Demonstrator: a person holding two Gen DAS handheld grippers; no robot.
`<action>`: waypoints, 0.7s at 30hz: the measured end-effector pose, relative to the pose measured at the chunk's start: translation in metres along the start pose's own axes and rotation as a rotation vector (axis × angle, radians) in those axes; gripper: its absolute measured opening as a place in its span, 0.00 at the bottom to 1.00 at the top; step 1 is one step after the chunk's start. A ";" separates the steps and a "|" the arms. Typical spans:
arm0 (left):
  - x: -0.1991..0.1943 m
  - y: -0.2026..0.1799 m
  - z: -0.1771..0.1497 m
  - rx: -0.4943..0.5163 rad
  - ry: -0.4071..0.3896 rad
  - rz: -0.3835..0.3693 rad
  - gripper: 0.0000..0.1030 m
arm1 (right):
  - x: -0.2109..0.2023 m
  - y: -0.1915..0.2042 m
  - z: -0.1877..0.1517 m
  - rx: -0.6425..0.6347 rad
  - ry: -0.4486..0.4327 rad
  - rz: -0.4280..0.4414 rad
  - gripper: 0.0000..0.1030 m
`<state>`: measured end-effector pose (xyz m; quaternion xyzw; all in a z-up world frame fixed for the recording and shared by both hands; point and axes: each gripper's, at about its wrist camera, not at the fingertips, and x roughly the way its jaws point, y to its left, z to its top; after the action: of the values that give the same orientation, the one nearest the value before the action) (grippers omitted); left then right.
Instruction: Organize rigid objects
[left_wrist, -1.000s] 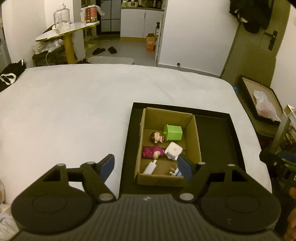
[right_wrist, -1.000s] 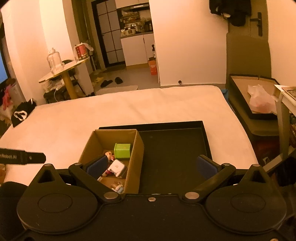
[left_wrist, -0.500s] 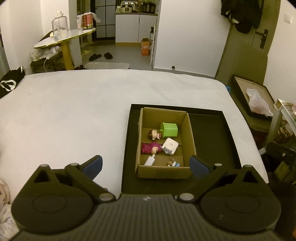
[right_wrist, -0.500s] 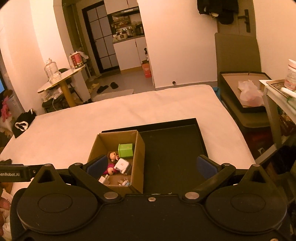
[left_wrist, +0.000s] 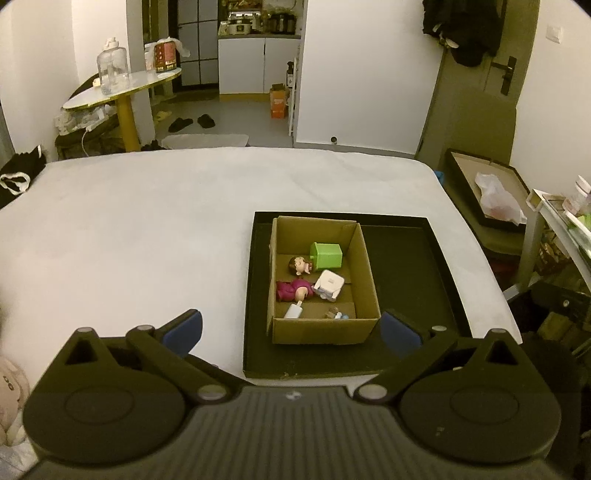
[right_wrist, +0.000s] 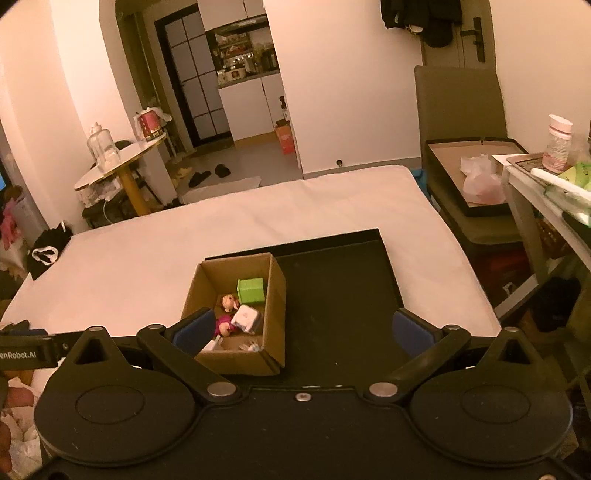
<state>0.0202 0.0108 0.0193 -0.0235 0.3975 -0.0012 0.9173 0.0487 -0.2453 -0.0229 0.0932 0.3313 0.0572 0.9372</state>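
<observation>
An open cardboard box (left_wrist: 364, 258) stands in the left part of a black tray (left_wrist: 410, 266) on a white bed. In it lie a green cube (left_wrist: 327, 254), a doll head (left_wrist: 297, 265), a magenta doll body (left_wrist: 291, 290), a white cube (left_wrist: 330, 283) and small white pieces. My left gripper (left_wrist: 291, 328) is open and empty, held above the tray's near edge. My right gripper (right_wrist: 303, 328) is open and empty, above the box (right_wrist: 277, 291) and tray (right_wrist: 340, 295).
The white bed (left_wrist: 147, 221) spreads to the left and behind the tray. A dark box with a plastic bag (left_wrist: 495, 195) stands to the right of the bed. A shelf with bottles (right_wrist: 554, 173) stands at the right. A soft toy (left_wrist: 11, 384) lies at the near left.
Both grippers have pulled back and up from the box, so it looks smaller. The left gripper's jaws have opened wider. The box's contents have not moved.
</observation>
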 end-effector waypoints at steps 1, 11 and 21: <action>-0.001 0.000 0.000 0.003 0.000 -0.001 0.99 | -0.002 0.001 -0.001 -0.001 0.001 -0.004 1.00; -0.008 -0.001 -0.008 0.006 0.003 0.005 0.99 | -0.011 0.012 -0.008 -0.053 0.020 -0.015 1.00; -0.011 0.001 -0.015 0.023 0.015 0.012 0.99 | -0.010 0.026 -0.014 -0.094 0.048 -0.032 1.00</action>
<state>0.0015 0.0114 0.0172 -0.0107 0.4044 -0.0001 0.9145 0.0310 -0.2194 -0.0214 0.0426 0.3521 0.0598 0.9331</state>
